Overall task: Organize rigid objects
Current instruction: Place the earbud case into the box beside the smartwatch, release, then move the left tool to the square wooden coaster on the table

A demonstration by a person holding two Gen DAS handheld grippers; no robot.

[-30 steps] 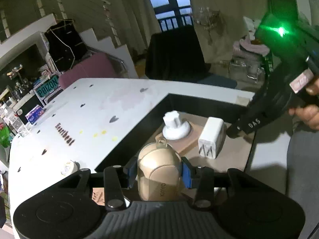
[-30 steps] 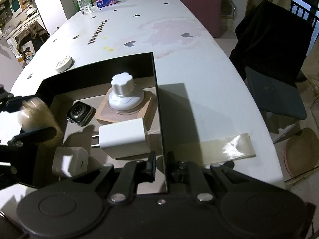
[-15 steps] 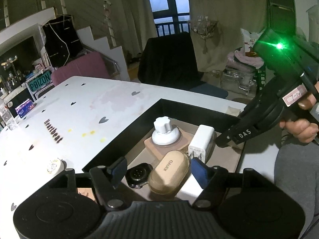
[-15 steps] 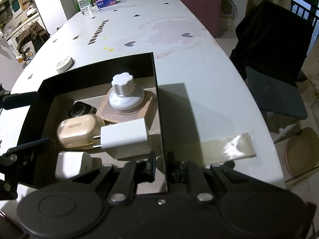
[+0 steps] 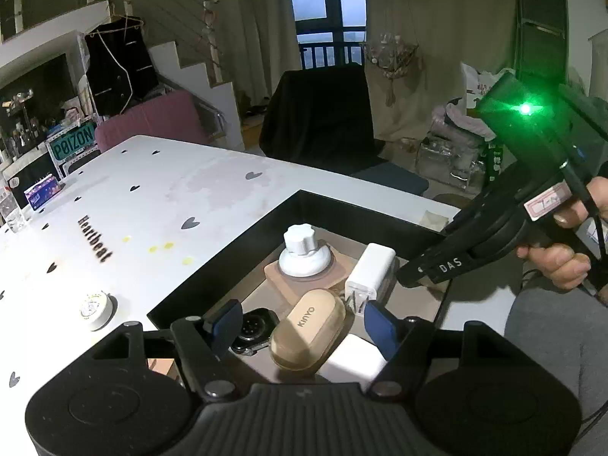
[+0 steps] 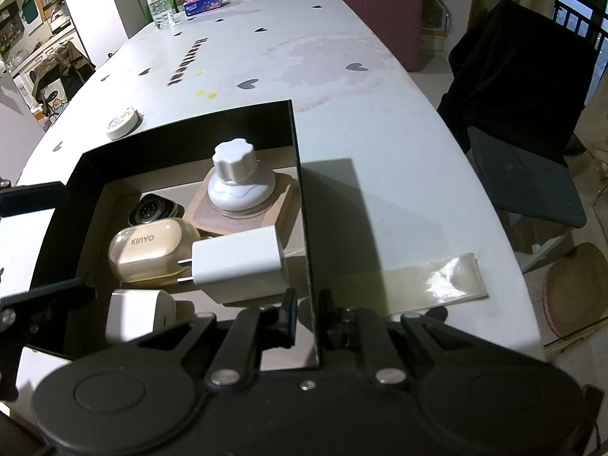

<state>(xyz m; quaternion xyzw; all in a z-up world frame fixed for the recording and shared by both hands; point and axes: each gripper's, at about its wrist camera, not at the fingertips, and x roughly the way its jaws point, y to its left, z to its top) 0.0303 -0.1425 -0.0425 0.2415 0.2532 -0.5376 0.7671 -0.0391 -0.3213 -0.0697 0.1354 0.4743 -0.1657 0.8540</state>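
Left gripper (image 5: 300, 328), seen from its own wrist camera, hung over the near end of the black box (image 5: 235, 254) with its jaws opening and clear of the beige earbud case (image 5: 308, 335), which lay on the box floor between the two blue pads. The case's long axis ran diagonally, away and to the right, roughly along the gripper's line of sight. A black smartwatch (image 5: 252, 328) lay just to its left, a pronged white charger (image 5: 370, 270) beyond its far end, and a second white charger (image 5: 355, 357) touched its near right side. A white knob on a wooden base (image 5: 304, 256) stood farther back. The surface (image 5: 152, 205) to the left held only a small round tin (image 5: 95, 306) nearby.

From the right wrist, the right gripper (image 6: 308, 315) was clamped on the box's right wall (image 6: 304, 228), steadying it. The left gripper's fingers (image 6: 34, 197) showed at the frame's left edge, nearer to the case. The box floor looked crowded; open room remained mostly along its left wall.
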